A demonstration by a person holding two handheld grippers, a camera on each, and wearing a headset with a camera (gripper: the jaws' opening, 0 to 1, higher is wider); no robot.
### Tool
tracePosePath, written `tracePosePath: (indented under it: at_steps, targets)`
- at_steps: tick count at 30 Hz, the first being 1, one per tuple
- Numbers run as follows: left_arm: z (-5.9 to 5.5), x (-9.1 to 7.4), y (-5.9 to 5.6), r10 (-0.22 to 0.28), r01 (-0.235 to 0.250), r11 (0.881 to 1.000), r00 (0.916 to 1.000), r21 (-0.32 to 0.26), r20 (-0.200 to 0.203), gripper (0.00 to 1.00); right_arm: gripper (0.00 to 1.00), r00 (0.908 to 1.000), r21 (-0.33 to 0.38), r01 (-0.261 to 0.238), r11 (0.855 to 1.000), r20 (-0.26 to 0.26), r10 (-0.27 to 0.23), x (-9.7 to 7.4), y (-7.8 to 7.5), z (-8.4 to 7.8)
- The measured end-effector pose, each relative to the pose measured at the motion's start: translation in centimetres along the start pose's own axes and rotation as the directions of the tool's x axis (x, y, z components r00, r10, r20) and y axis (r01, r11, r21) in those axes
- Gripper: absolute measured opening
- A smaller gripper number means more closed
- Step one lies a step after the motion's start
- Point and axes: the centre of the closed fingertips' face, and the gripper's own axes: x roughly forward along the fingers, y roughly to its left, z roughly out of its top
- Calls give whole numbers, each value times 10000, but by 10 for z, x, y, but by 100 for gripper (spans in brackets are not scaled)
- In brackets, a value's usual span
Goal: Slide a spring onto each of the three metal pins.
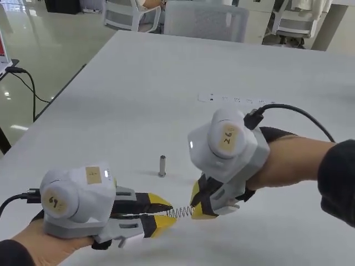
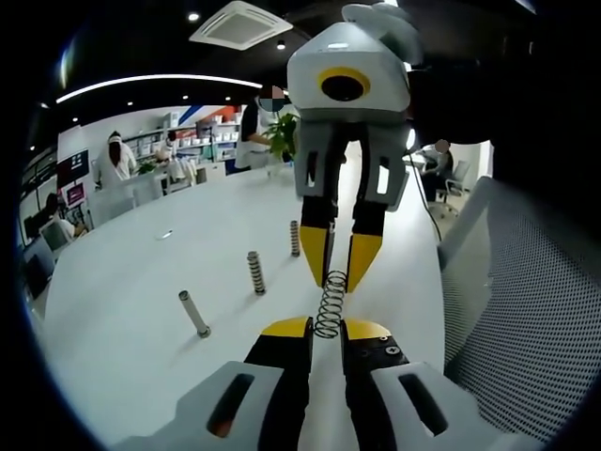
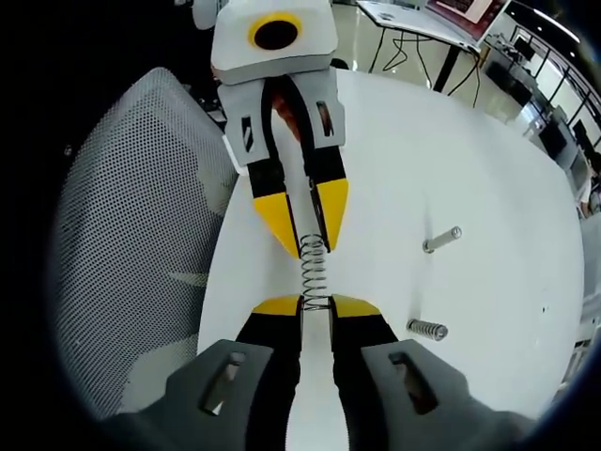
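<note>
A small coil spring (image 1: 180,211) is stretched between my two grippers, low over the white table. My left gripper (image 1: 166,215) is shut on its left end and my right gripper (image 1: 195,209) is shut on its right end. In the left gripper view the spring (image 2: 329,303) runs from my own yellow tips up to the right gripper (image 2: 338,268). A bare metal pin (image 1: 162,165) stands upright just beyond the grippers. Two more pins (image 2: 255,272) (image 2: 295,238) each carry a spring, past the bare pin (image 2: 194,313).
The white table (image 1: 166,83) stretches far ahead. A flat white strip (image 1: 233,100) lies on it beyond the right gripper. Mesh office chairs (image 1: 205,22) stand at the far edge. A black cable (image 1: 288,111) trails from the right gripper.
</note>
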Motion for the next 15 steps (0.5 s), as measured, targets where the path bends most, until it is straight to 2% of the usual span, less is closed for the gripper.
tracePosePath:
  at_steps: [15]
  targets:
    - [0,0,-1,-3,3,10000,10000,37,-7,9,13,9996,-13,116,9999,256,-115,-14,0,16]
